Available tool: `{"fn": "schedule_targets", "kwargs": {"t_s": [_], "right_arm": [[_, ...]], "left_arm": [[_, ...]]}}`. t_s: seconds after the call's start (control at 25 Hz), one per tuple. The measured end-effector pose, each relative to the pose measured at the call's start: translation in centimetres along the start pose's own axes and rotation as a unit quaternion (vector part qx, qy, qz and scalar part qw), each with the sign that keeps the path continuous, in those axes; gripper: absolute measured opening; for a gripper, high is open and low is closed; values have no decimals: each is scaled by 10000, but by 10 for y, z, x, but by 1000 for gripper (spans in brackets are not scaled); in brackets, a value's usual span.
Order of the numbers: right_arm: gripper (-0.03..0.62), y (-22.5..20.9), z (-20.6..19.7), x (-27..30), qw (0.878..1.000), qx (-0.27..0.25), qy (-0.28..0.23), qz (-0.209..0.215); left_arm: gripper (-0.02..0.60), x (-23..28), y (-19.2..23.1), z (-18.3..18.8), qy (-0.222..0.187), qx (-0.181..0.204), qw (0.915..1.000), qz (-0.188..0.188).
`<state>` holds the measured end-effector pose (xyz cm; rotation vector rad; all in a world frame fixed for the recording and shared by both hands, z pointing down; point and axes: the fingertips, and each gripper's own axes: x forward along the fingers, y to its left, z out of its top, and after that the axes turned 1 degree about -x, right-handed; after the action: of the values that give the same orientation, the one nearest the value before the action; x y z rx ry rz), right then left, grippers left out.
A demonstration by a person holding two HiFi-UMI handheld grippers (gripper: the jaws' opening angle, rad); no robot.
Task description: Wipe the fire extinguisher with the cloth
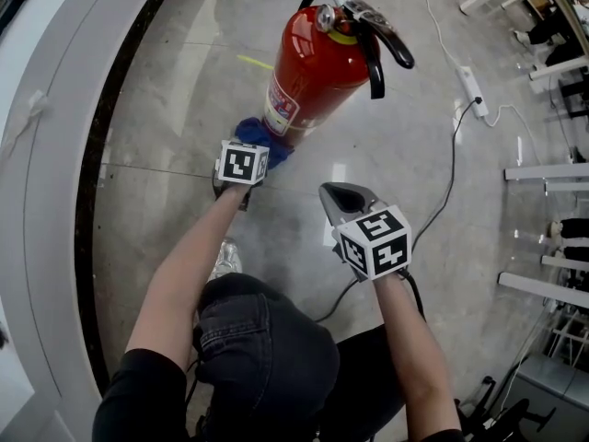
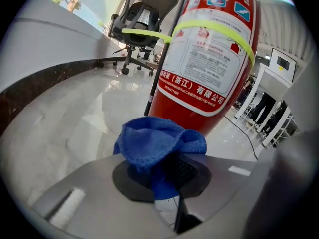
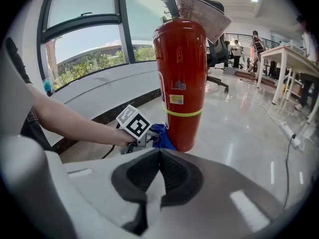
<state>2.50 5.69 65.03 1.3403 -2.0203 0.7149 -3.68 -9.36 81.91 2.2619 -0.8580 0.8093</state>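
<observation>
Left gripper view: cloth [image 2: 149, 143] pinch (hidden overhead)

Red fire extinguisher [image 1: 311, 67], blue cloth [image 2: 155, 144]

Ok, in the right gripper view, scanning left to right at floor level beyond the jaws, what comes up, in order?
Person's forearm → left gripper → blue cloth in its jaws → fire extinguisher → power strip on the floor. The chair and tables behind overlap too much to place.
</observation>
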Motion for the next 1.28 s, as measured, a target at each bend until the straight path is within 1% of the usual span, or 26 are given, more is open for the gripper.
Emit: {"fn": "schedule_targets", "kwargs": {"t_s": [0.08, 0.16, 0.24, 0.36, 0.52, 0.68, 0.88, 1.0, 1.12, 1.28], "right_arm": [[2, 2, -2, 0, 10000, -7, 9, 30], [2, 5, 1, -1, 10000, -39, -27, 68], [2, 7, 7, -1, 9999, -68, -97, 88], [2, 13, 19, -1, 9996, -64, -261, 110], [2, 18, 39, -10, 9982, -160, -573, 92], [5, 20, 59, -20, 9958, -202, -890, 77], [17, 31, 88, -32, 9924, -303, -1181, 138], [17, 34, 100, -42, 9905, -283, -1342, 130], [17, 34, 109, -49, 9887, -239, -1478, 111], [17, 31, 117, -59, 9862, -231, -1640, 44]], "left_arm": [[48, -6, -8, -2, 25, -65, 9998, -178], [48, -19, -20, 7, -112, -19, 9994, -314], [48, -37, -34, 22, -318, 159, 9984, -445], [48, -68, -54, 47, -666, 478, 9945, -646], [48, -107, -70, 81, -1127, 652, 9889, -719], [48, -146, -89, 119, -1592, 978, 9790, -813], [48, -196, -117, 165, -2016, 1399, 9651, -910], [48, -221, -128, 189, -2209, 1537, 9588, -907], [48, -236, -130, 205, -2280, 1636, 9559, -867], [48, -257, -134, 231, -2540, 1638, 9489, -907]]}}
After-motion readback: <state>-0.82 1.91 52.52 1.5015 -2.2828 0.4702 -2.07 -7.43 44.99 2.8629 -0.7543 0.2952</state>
